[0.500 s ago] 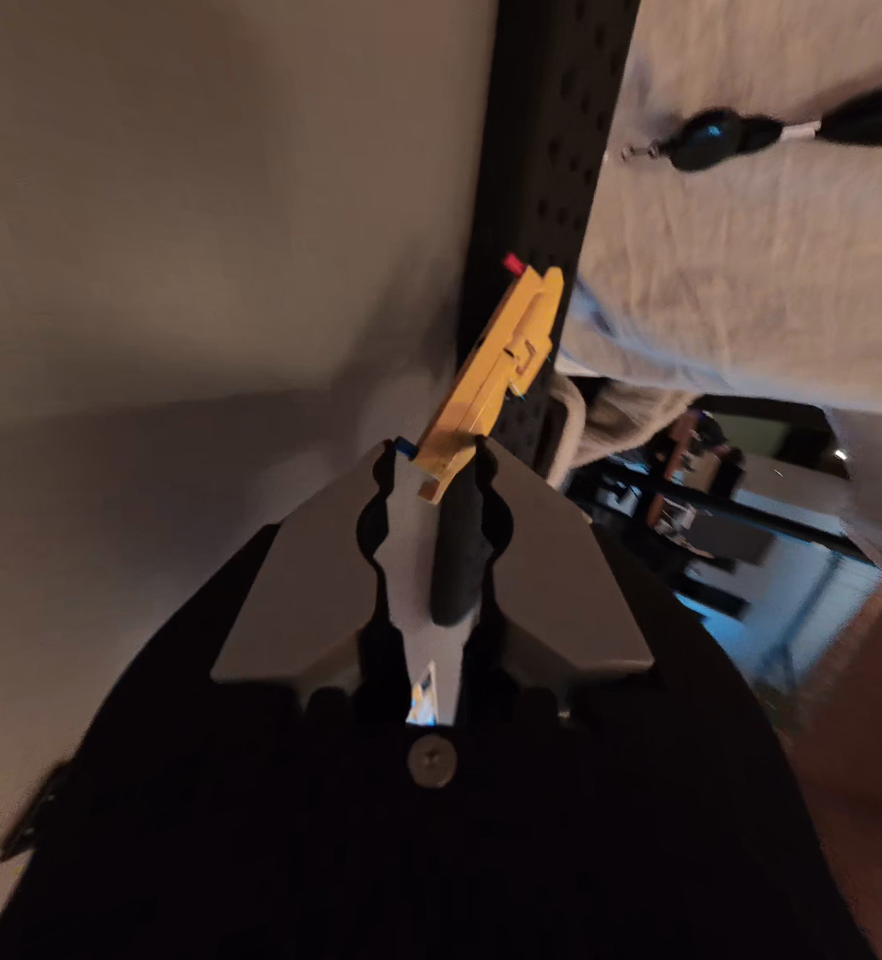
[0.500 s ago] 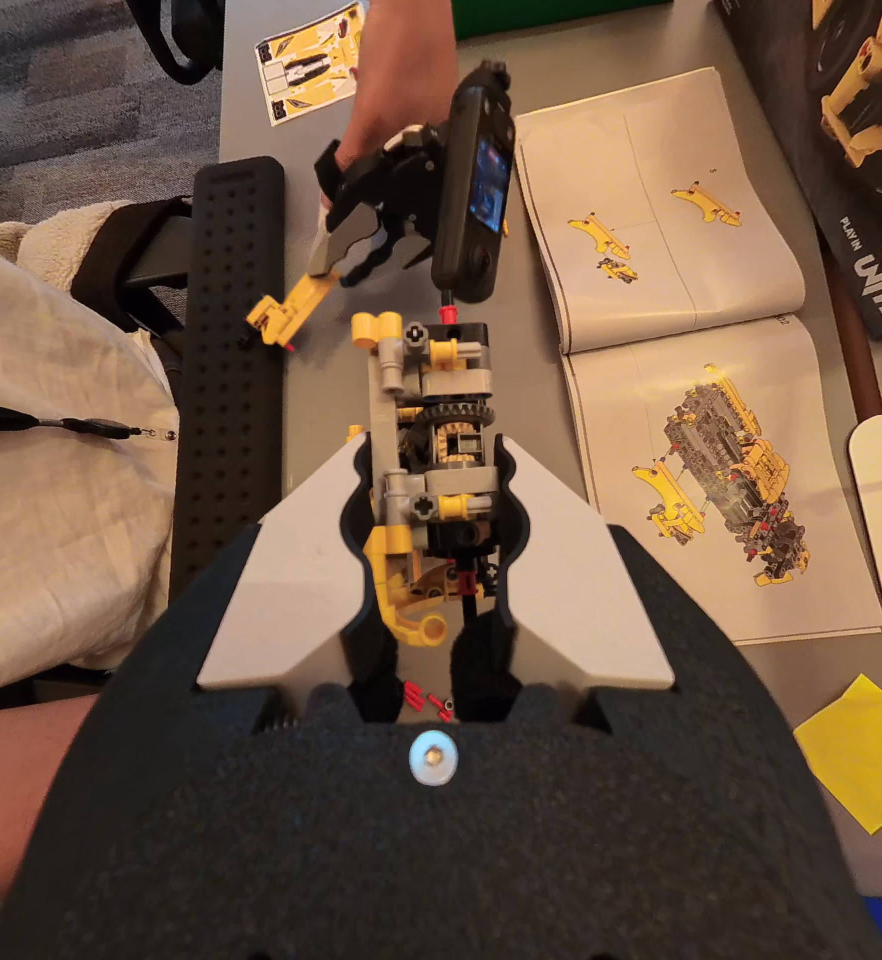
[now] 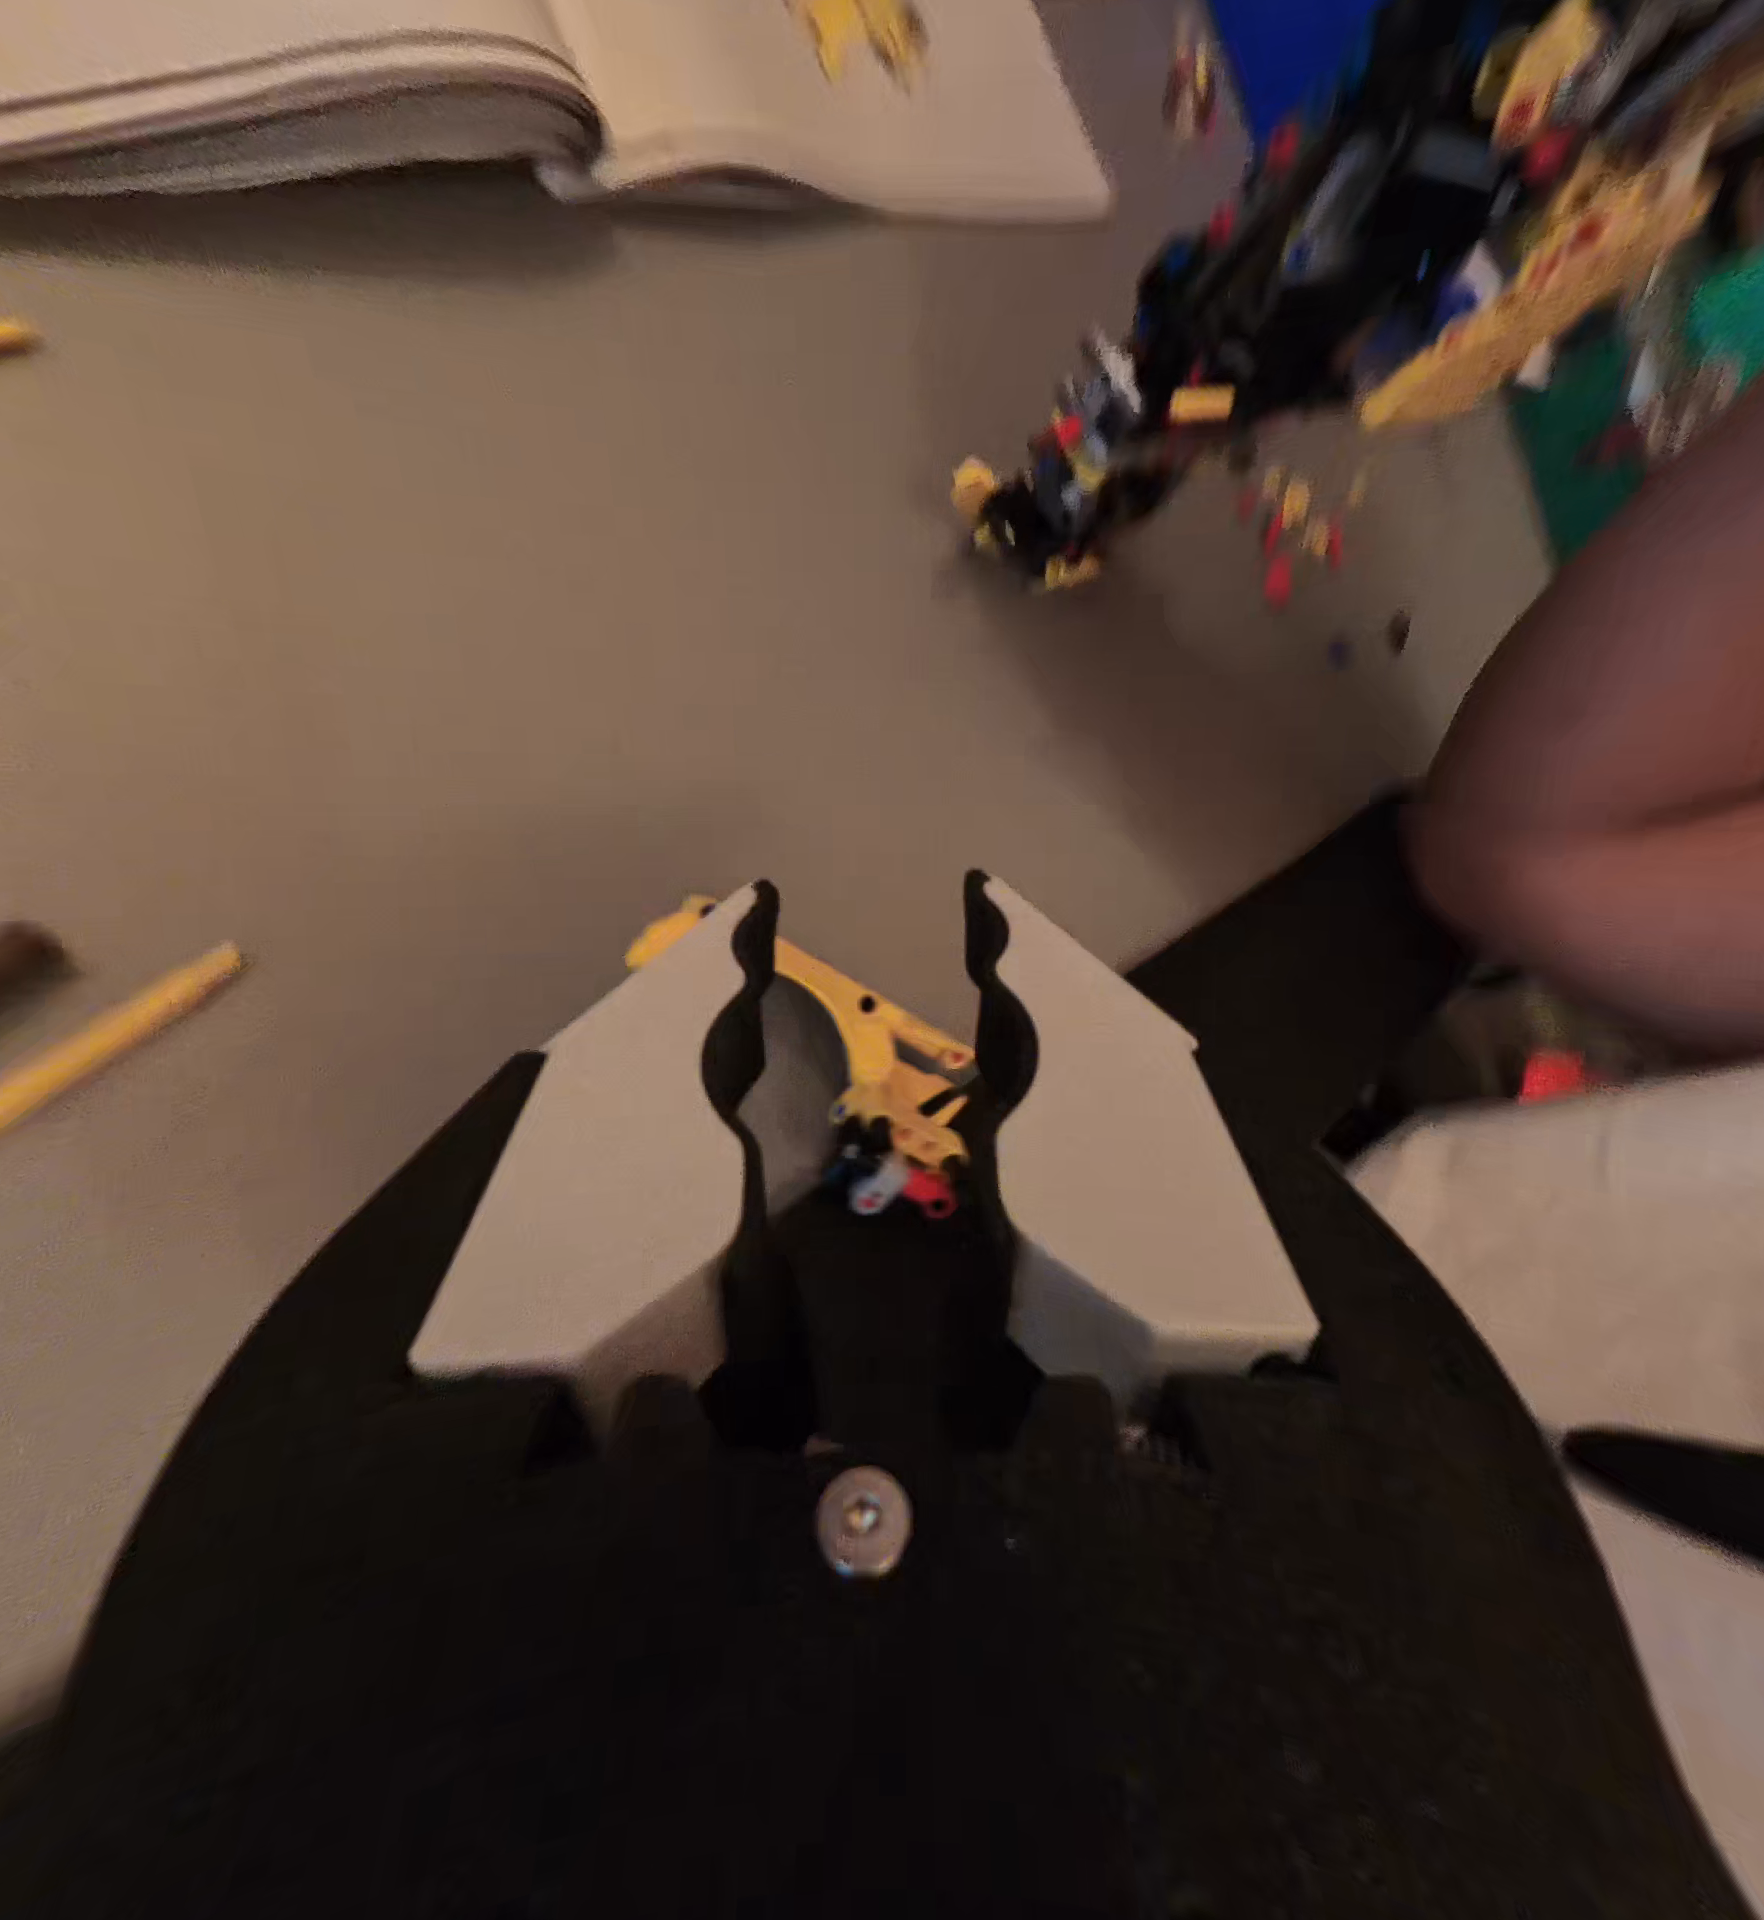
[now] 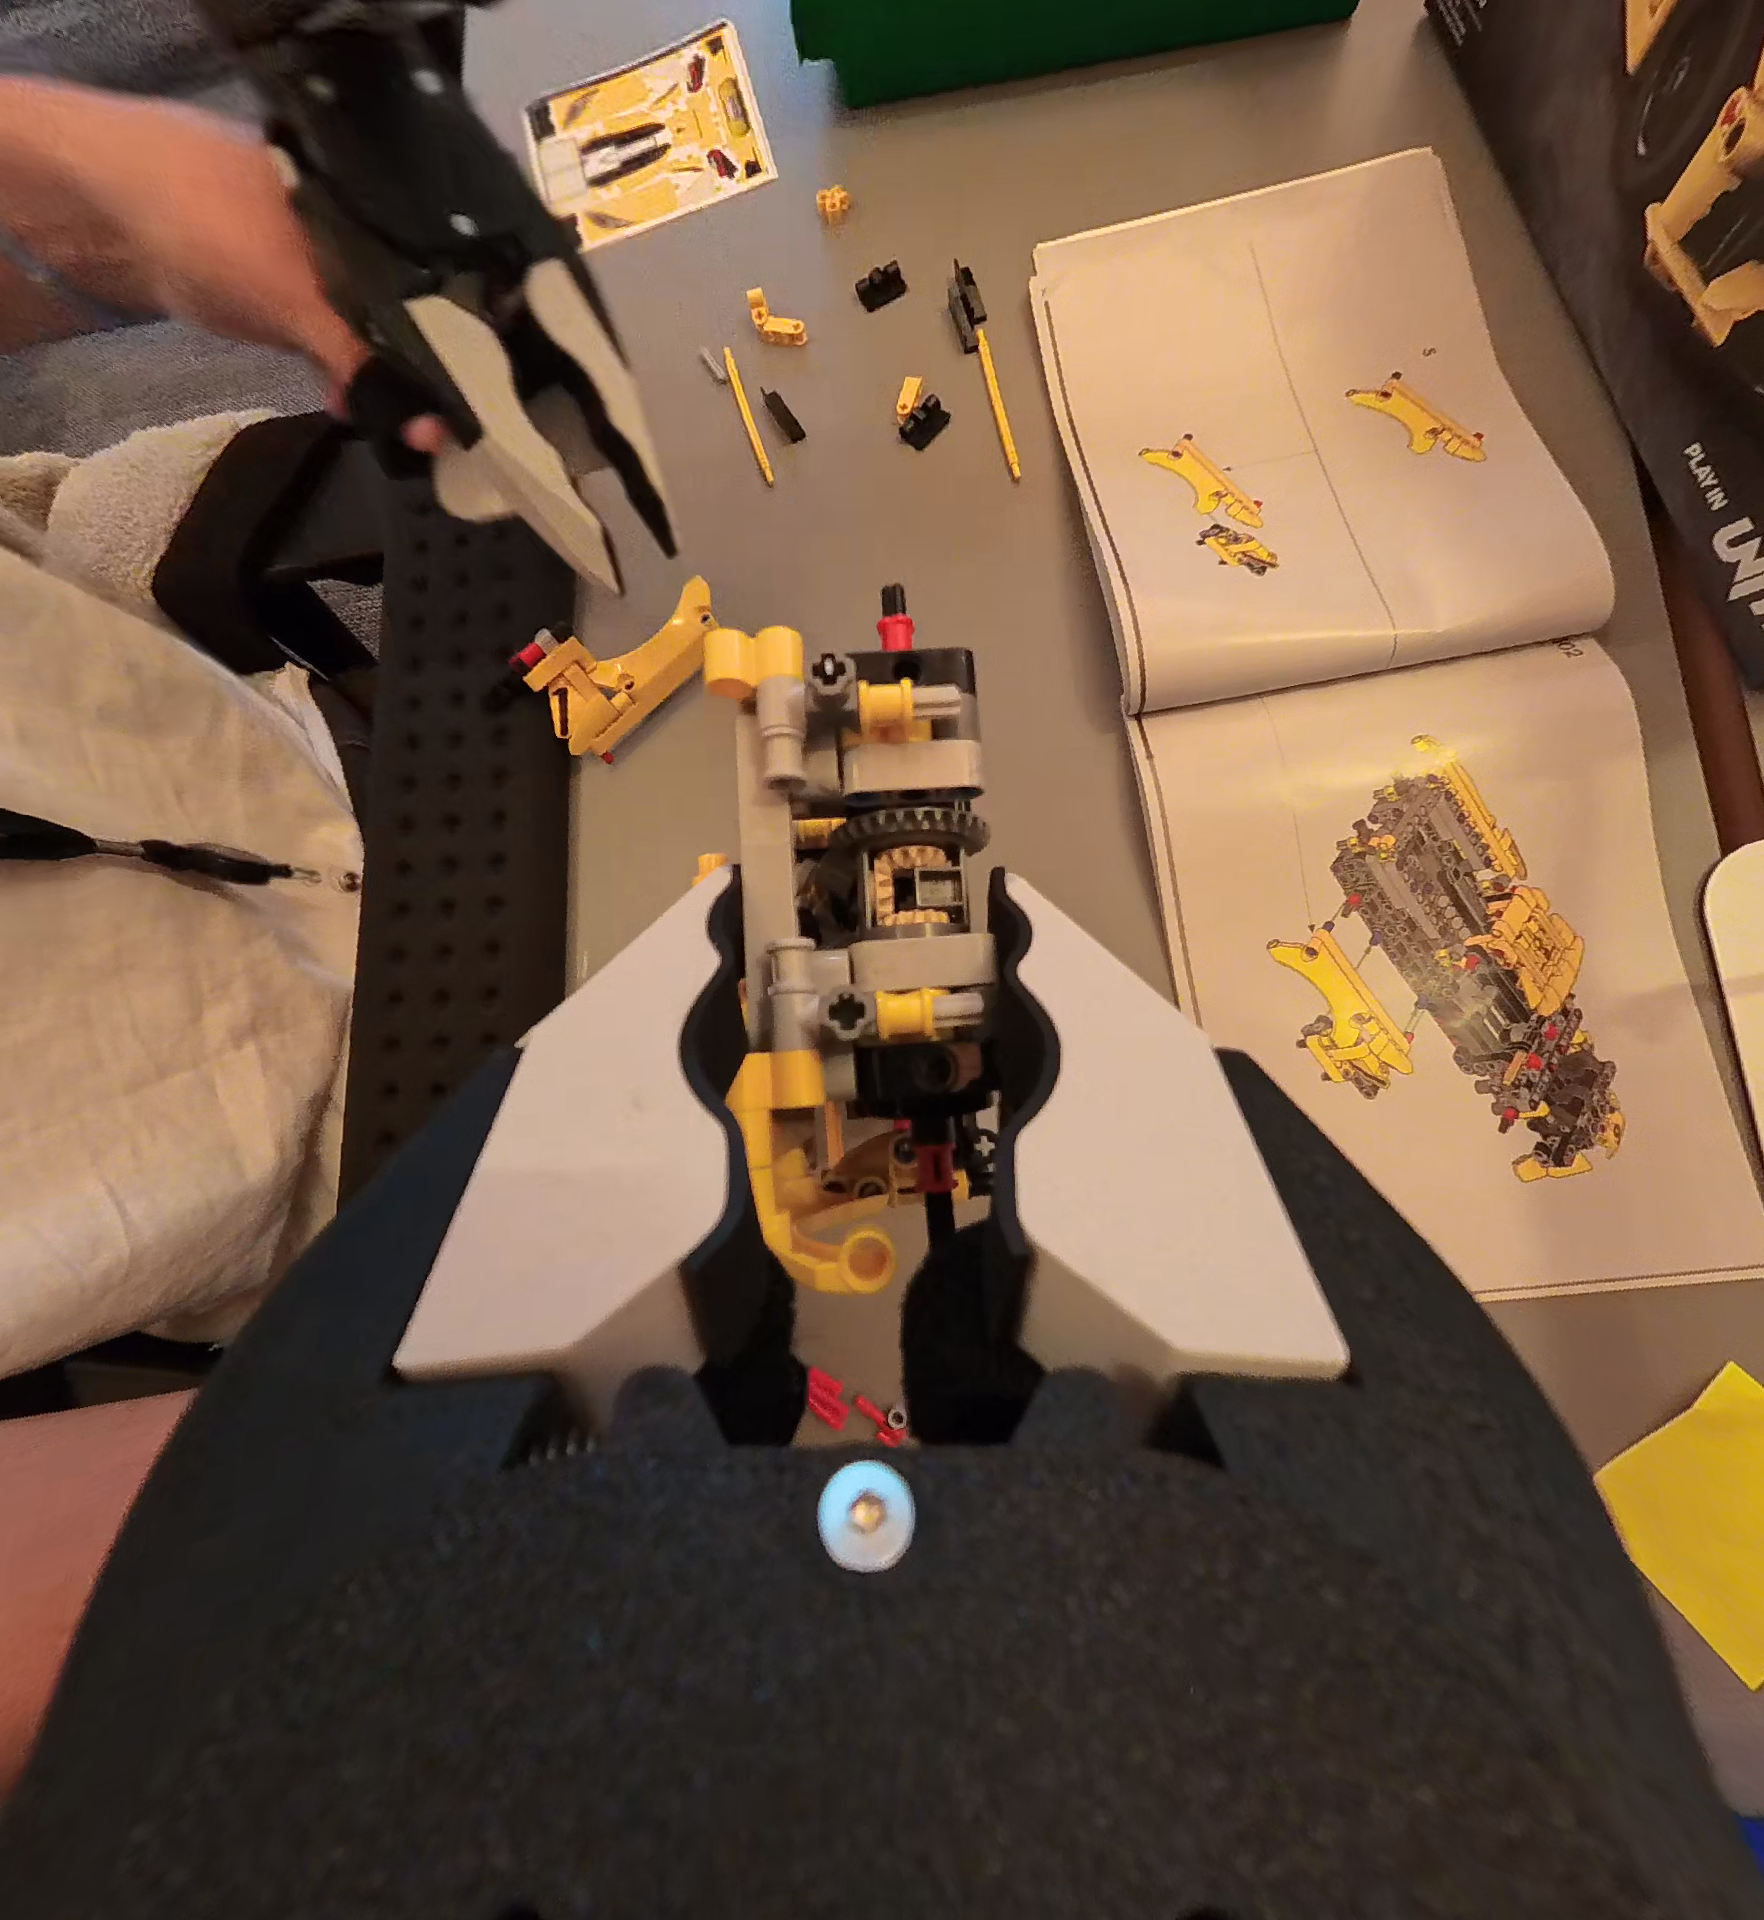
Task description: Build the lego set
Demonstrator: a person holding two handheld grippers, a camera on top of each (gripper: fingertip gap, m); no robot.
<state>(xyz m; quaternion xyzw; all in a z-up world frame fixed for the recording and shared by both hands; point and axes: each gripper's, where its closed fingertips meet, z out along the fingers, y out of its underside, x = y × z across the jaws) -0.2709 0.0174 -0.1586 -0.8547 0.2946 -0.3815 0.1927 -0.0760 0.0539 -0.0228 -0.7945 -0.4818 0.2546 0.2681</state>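
- Right wrist view: your right claw (image 4: 862,914) is clamped on the grey-and-yellow chassis build (image 4: 862,831), jaws pressed to both its flanks, the gear housing sitting right between the tips.
- That build stands out forward along your fingers, above the grey bench (image 4: 649,883), its red-tipped black pin (image 4: 896,613) at the far end.
- Your left claw (image 4: 639,566) is parted and holding nothing, tips hanging just above the yellow curved piece (image 4: 629,675).
- That curved piece lies on the bench right by the black perforated strip (image 4: 462,831) along the near-left edge, just left of the build and close to touching it; contact is hard to call.
- Left wrist view: your left claw (image 3: 867,894) shows clear daylight between the jaws, with the curved piece (image 3: 857,1018) on the bench under the gap. Everything farther off is motion-blurred.
- Open bench runs past the curved piece toward the far edge, up to the loose yellow axles (image 4: 748,416) and small black parts (image 4: 878,286).
- Right side is boxed in by the open instruction booklet (image 4: 1377,727); the sticker sheet (image 4: 649,135) sits at the far edge.
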